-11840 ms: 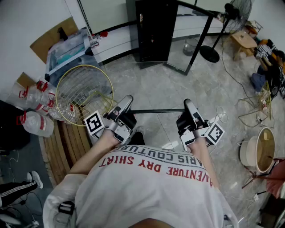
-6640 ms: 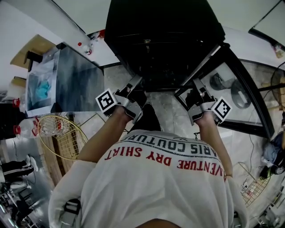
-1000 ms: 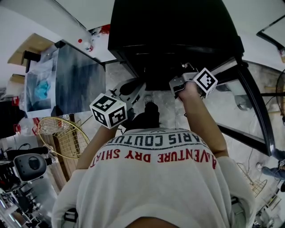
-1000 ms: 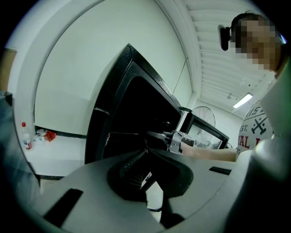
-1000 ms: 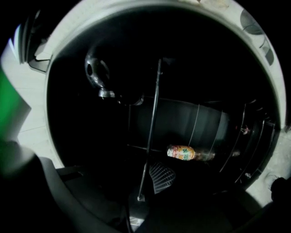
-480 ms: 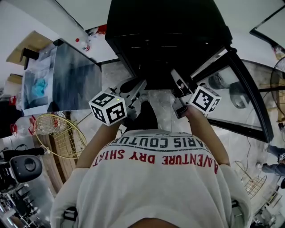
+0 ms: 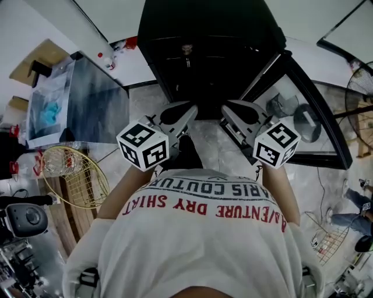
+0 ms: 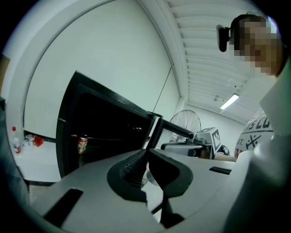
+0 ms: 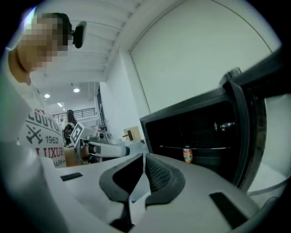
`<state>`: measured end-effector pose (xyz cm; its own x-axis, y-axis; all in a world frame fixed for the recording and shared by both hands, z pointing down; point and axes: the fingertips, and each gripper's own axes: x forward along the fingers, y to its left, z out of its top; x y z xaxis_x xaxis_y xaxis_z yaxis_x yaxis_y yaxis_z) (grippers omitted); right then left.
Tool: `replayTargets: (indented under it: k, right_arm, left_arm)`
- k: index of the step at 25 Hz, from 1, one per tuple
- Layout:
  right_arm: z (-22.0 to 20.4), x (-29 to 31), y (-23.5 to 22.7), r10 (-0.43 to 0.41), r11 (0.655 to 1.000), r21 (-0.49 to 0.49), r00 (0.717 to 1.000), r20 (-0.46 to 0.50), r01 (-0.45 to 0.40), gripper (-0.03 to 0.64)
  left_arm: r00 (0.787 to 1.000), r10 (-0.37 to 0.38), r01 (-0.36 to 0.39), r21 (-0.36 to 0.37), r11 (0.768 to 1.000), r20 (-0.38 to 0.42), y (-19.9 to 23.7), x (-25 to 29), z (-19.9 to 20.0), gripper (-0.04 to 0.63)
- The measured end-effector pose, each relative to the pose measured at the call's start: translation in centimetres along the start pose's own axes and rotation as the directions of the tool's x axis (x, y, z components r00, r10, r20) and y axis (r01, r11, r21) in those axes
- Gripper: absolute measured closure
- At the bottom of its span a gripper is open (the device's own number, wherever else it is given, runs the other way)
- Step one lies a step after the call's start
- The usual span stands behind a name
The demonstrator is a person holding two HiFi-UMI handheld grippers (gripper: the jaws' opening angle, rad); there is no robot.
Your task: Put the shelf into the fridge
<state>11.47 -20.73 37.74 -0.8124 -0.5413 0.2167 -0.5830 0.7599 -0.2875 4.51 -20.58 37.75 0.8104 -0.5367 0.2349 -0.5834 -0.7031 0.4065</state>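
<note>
Just ahead of the person's chest, the left gripper (image 7: 192, 110) and the right gripper (image 7: 225, 108) point forward side by side, each with its jaws pressed together on nothing. Beyond them stands the black fridge (image 7: 210, 17), its glass door (image 7: 303, 139) open on the right. Inside, the shelf (image 9: 195, 147) spans the cabinet, with a can (image 9: 187, 154) just beneath its front rail.

The fridge (image 7: 210, 52) is cut by the upper edge of the head view, and its inside is too dark there to tell what lies in it; the fan (image 7: 360, 87) runs out past the right edge; the person's shirt (image 7: 204, 244) hides the floor across the whole lower half; in both gripper views the can (image 8: 82, 144) in the fridge is too small for its label to be read.
</note>
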Motion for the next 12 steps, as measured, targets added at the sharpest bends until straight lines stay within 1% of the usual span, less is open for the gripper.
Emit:
replayTargets:
  k: [4, 7, 12]
  right_arm:
    - [1.1, -1.6, 1.4, 0.005, 0.999, -0.046, 1.000, 0.016, -0.004, 0.589]
    - [2.2, -2.5, 2.1, -0.010, 0.997, -0.079, 0.999, 0.048, 0.014, 0.594]
    - [3.2, -3.7, 3.0, -0.014, 0.995, -0.094, 0.997, 0.078, 0.021, 0.595]
  left_arm:
    - [1.000, -0.017, 0.016, 0.058, 0.998, 0.008, -1.8, -0.8, 0.9, 0.557]
    - [0.999, -0.040, 0.039, 0.059, 0.997, 0.024, -2.7, -1.3, 1.8, 0.557]
    - [0.997, -0.055, 0.052, 0.056, 0.997, 0.054, -4.2, -1.9, 2.9, 0.557]
